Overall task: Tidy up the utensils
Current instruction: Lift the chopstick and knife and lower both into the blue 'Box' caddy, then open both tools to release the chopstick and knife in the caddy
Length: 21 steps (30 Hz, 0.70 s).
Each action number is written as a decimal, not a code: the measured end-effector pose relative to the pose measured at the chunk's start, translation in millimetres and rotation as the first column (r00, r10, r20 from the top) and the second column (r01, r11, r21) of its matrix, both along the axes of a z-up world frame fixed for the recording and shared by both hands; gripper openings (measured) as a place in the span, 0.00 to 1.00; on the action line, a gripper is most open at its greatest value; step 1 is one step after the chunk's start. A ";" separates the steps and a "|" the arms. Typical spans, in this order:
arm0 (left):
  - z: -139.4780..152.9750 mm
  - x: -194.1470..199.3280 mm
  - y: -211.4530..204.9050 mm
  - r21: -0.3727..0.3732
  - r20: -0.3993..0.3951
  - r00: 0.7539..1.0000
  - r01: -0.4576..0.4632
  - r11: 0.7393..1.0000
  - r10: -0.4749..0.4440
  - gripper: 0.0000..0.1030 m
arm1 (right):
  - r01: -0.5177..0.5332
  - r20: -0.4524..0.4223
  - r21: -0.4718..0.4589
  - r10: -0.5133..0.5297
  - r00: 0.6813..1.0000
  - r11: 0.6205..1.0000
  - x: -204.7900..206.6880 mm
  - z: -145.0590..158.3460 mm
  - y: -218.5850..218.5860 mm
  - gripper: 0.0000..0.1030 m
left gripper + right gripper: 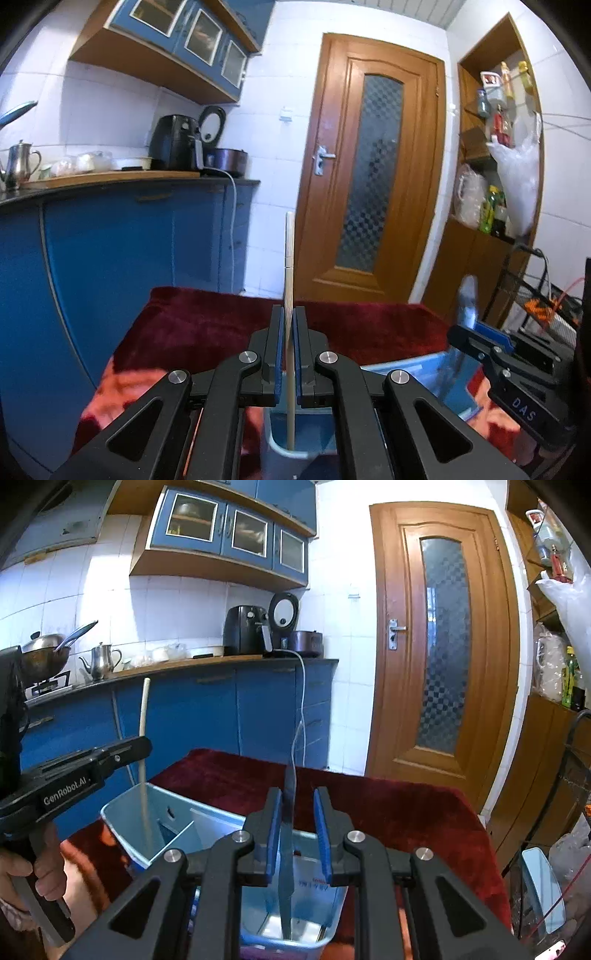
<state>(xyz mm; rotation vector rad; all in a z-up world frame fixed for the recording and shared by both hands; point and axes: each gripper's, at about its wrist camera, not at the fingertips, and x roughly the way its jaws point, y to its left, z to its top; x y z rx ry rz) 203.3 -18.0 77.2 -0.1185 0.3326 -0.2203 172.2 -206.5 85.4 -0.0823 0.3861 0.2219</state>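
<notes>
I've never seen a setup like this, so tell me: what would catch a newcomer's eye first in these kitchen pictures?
Right up front, the left gripper pinches a pale chopstick standing upright, its lower end inside a light blue organizer box on a dark red cloth. Beside it, the right gripper holds a flat metal utensil, probably a knife, upright over another compartment of the box. Behind them stand blue cabinets and a brown wooden door.

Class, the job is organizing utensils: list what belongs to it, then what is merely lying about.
Job: chopstick in the left gripper; metal utensil between the right gripper's jaws; blue organizer.
Lying about: kettle, air fryer, pot.
</notes>
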 end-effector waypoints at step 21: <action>9.6 -35.4 7.8 0.012 -0.090 0.995 0.050 0.999 -0.049 0.39 | -0.020 -0.032 0.098 0.023 0.999 0.995 -34.6 22.3 -4.5 0.33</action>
